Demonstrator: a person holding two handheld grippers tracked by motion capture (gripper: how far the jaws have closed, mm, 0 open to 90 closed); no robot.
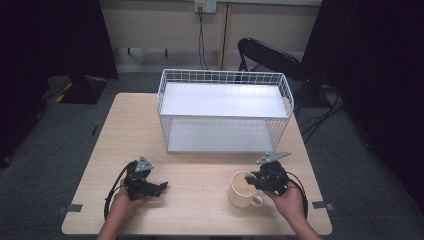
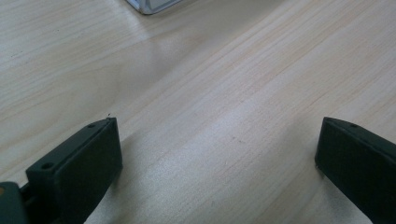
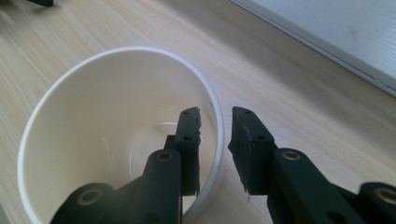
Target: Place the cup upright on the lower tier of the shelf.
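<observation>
The cream mug (image 1: 243, 189) stands on the desk (image 1: 200, 210) before the wire shelf (image 1: 225, 111), looking rigid, glazed and breakable. The right gripper (image 3: 215, 122) straddles its rim, apparently pinching the wall; the left gripper (image 2: 217, 149) gapes over bare wood.

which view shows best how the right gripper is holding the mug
The right gripper view: the right gripper straddles the mug wall, one jaw inside, one outside, pinching the rim. The high view shows the mug whole, handle toward the person, but the grip is small. The left gripper view shows bare table.

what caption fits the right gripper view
Right hand-held gripper straddling the white mug's rim beside the shelf.
</observation>
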